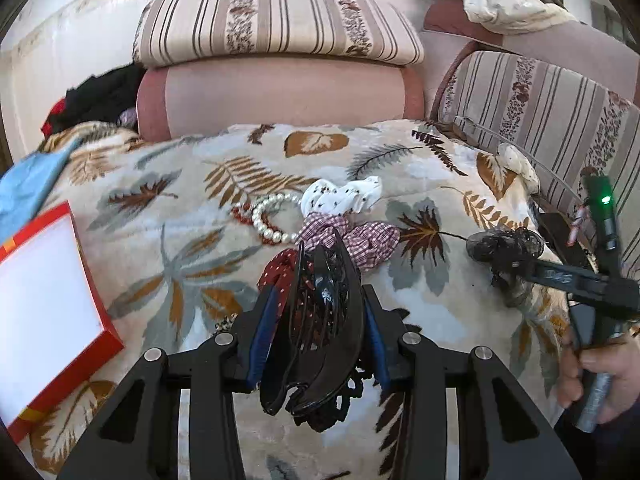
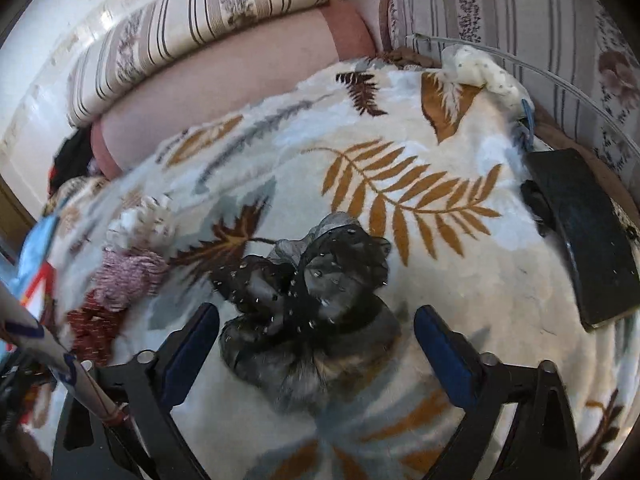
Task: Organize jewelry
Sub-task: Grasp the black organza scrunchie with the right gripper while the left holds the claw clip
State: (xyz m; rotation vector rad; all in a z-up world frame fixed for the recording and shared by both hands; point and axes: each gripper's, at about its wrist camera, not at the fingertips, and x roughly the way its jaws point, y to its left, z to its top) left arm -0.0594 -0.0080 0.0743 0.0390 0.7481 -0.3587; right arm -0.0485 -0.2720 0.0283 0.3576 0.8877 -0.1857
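Note:
My left gripper (image 1: 318, 312) is shut on a black claw hair clip (image 1: 320, 320) and holds it above the leaf-print blanket (image 1: 180, 208). Behind it lie a pearl bracelet (image 1: 268, 216), a white spotted scrunchie (image 1: 340, 196), a pink checked scrunchie (image 1: 360, 236) and a red dotted scrunchie (image 1: 276, 272). My right gripper (image 2: 316, 344) is open, its blue pads on either side of a black tulle bow (image 2: 312, 280) on the blanket (image 2: 400, 152). The bow (image 1: 504, 244) and the right gripper (image 1: 520, 264) also show in the left wrist view.
A red box with a white inside (image 1: 44, 312) lies at the left edge. A flat black object (image 2: 580, 232) lies at the right by the striped sofa cushions (image 1: 280, 24). A cream spotted scrunchie (image 2: 480, 68) sits at the back right.

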